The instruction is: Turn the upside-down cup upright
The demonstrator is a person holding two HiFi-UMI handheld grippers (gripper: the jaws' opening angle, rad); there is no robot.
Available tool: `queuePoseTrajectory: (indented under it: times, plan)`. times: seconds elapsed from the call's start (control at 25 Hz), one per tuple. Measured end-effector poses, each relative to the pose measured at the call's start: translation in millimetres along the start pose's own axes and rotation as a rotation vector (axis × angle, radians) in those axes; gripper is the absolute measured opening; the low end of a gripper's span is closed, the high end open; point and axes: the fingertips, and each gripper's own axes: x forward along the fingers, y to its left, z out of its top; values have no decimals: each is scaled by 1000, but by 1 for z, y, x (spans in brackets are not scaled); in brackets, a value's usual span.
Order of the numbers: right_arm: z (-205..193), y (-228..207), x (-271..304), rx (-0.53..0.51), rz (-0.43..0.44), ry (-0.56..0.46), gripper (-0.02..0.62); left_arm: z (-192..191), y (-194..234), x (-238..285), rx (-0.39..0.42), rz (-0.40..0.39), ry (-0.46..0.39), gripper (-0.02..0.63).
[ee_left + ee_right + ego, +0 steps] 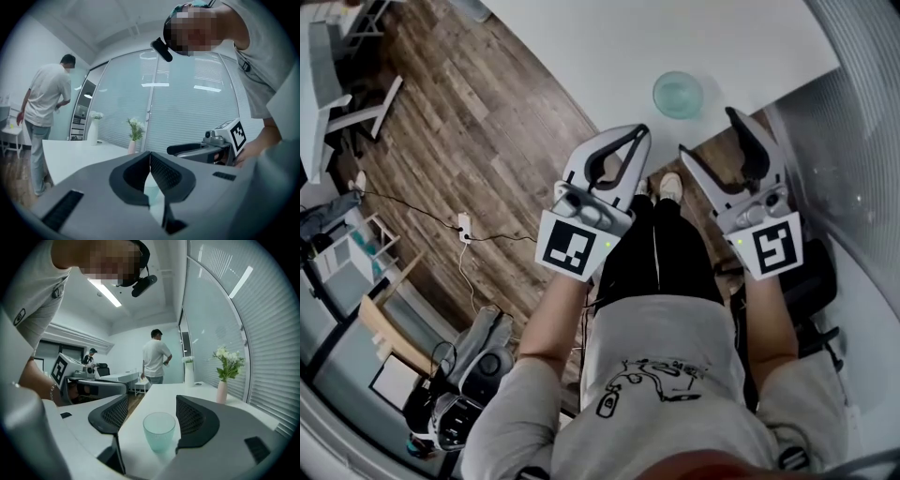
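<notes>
The cup (159,430) is set on the worktop (206,391), wider end seemingly up. Short of the cup, the right tongs (152,401) are spread wide, empty; the left tongs (150,157) are closed on nothing. Its orientation should be checked before any grasp.
</notes>
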Motion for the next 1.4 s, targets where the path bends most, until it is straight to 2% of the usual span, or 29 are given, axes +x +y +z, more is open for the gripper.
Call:
queuePoseTrajectory:
  times: [0.12,0.32,0.72,1.4]
  plan:
    - [-27,-14,19,11,-1,34,330,-19,14,12,8,-7,26,5]
    - [-49,-25,34,21,-22,45,350,-37,25,18,1,-2,41,5]
    - [-96,-25,55,3,32,117,370,-65,45,35,-21,6,42,5]
    - [-107,-25,83,-19,72,138,373,-78,64,45,-35,-2,52,5]
